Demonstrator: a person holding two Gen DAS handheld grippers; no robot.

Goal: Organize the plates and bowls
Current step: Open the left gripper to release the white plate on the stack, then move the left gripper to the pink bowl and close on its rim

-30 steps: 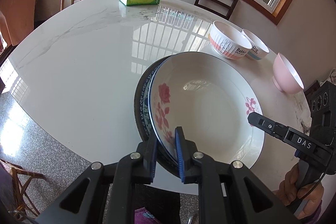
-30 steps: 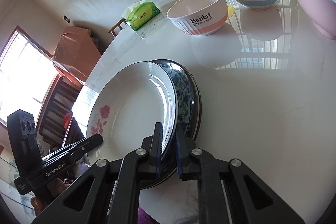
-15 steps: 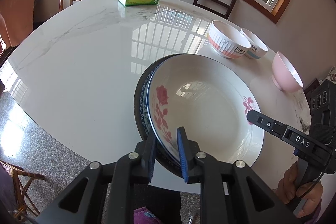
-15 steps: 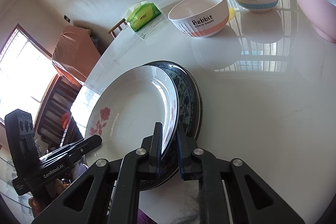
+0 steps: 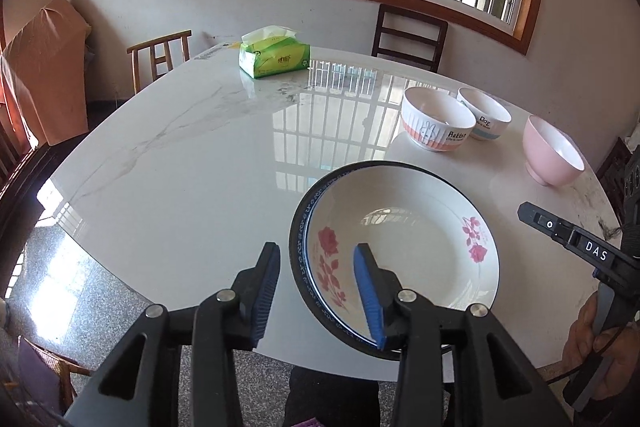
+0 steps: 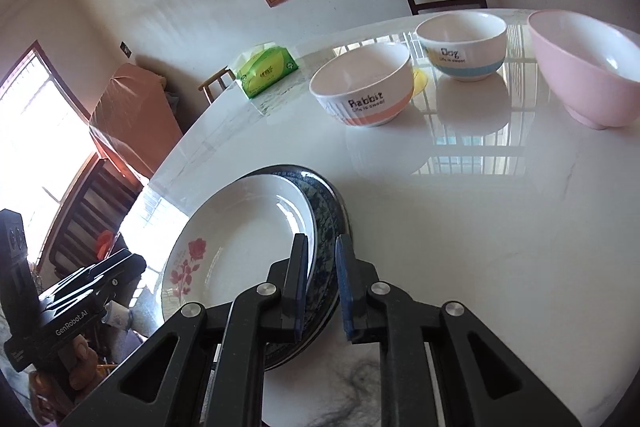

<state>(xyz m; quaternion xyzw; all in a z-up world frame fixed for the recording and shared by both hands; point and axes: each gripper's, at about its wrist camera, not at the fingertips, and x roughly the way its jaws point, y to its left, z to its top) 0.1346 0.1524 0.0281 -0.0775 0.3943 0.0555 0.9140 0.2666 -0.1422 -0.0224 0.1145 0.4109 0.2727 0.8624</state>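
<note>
A white plate with pink roses (image 5: 404, 247) lies stacked on a blue-patterned plate (image 5: 298, 239) at the near edge of the marble table (image 5: 180, 167). My left gripper (image 5: 316, 291) is open, its jaws astride the near left rim of the stack. My right gripper (image 6: 320, 287) is open with a narrow gap, its jaws either side of the stack's rim (image 6: 320, 267), not pinching it. A Rabbit bowl (image 6: 362, 89), a Dog bowl (image 6: 462, 45) and a pink bowl (image 6: 588, 67) stand further back.
A green tissue pack (image 5: 274, 53) sits at the table's far side. Wooden chairs (image 5: 408, 37) stand behind the table, under the window. The stack sits near the table's front edge, above the granite floor (image 5: 80, 291).
Both grippers have let go of the plate rim: the left has opened wide, the right a little. The rose plate now lies flat on the blue plate.
</note>
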